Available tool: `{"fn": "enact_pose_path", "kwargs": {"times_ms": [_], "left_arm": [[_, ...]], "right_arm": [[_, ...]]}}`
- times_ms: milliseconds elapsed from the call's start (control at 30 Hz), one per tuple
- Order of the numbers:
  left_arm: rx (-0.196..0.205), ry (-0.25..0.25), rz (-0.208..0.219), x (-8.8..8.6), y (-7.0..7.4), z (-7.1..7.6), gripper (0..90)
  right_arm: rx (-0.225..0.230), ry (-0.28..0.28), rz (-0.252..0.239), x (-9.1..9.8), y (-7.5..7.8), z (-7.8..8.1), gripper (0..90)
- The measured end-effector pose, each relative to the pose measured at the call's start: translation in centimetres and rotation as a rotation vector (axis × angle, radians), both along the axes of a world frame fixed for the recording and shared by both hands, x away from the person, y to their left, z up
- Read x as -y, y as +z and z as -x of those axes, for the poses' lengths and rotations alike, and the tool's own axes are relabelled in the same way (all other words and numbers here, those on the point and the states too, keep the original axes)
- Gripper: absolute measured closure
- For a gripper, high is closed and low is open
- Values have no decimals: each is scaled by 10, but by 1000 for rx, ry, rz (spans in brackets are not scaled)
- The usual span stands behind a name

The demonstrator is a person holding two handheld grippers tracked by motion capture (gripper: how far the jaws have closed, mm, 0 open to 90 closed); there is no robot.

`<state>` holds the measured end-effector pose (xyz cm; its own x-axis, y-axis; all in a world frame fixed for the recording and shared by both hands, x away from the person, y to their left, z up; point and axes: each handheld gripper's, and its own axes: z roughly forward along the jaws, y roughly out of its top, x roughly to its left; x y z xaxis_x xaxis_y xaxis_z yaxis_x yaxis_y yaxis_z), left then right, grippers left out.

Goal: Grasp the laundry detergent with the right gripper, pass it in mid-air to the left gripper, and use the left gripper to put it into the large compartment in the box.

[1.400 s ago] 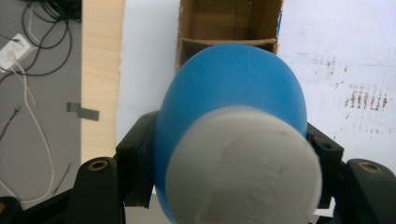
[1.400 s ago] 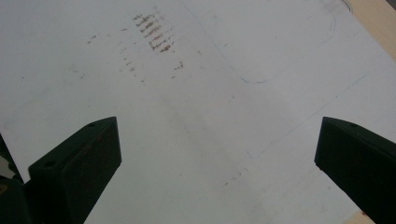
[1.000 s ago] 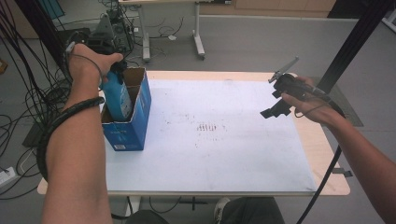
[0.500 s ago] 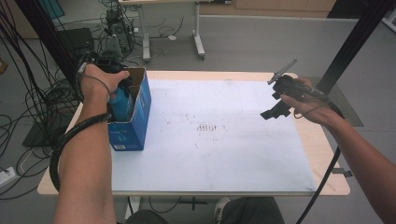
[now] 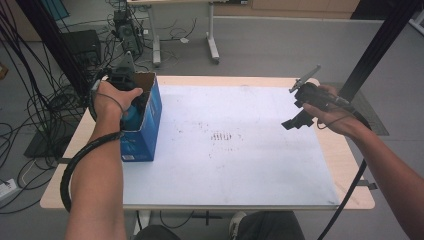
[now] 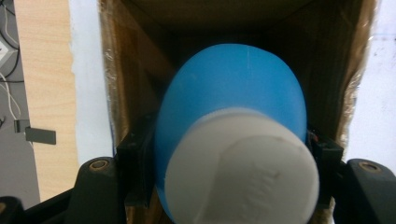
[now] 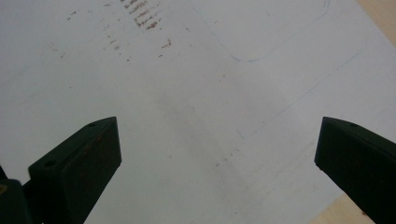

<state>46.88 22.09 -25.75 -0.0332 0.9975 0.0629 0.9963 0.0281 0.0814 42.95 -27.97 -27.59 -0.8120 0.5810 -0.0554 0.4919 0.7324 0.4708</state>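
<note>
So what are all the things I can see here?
Blue plastic bottle with a white cap: one, partly down inside the box, clamped at its sides.
Blue cardboard box, open top: one, at the table's left end.
White sheet with brown specks: one, covering most of the table.
Light wooden table: one.
Left hand-held gripper: black, shut on the bottle in the box.
Right hand-held gripper: black, jaws wide apart, above the sheet.

blue bottle (image 6: 233,88) with white cap (image 6: 243,168), upright, lowered into the open blue cardboard box (image 5: 145,135).
</note>
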Motion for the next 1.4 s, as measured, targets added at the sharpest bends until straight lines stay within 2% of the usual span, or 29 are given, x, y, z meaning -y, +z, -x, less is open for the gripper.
{"fn": "enact_pose_path", "kwargs": {"times_ms": [267,767,1400], "left_arm": [[-13,-4,4,-1,-9,0,358],[-13,-5,8,-2,-10,0,355],[-8,-1,12,-4,-11,0,352]], "right_arm": [[4,-1,0,-1,0,0,4],[6,-24,5,4,3,-3,4],[8,-29,14,1,8,-8,4]]}}
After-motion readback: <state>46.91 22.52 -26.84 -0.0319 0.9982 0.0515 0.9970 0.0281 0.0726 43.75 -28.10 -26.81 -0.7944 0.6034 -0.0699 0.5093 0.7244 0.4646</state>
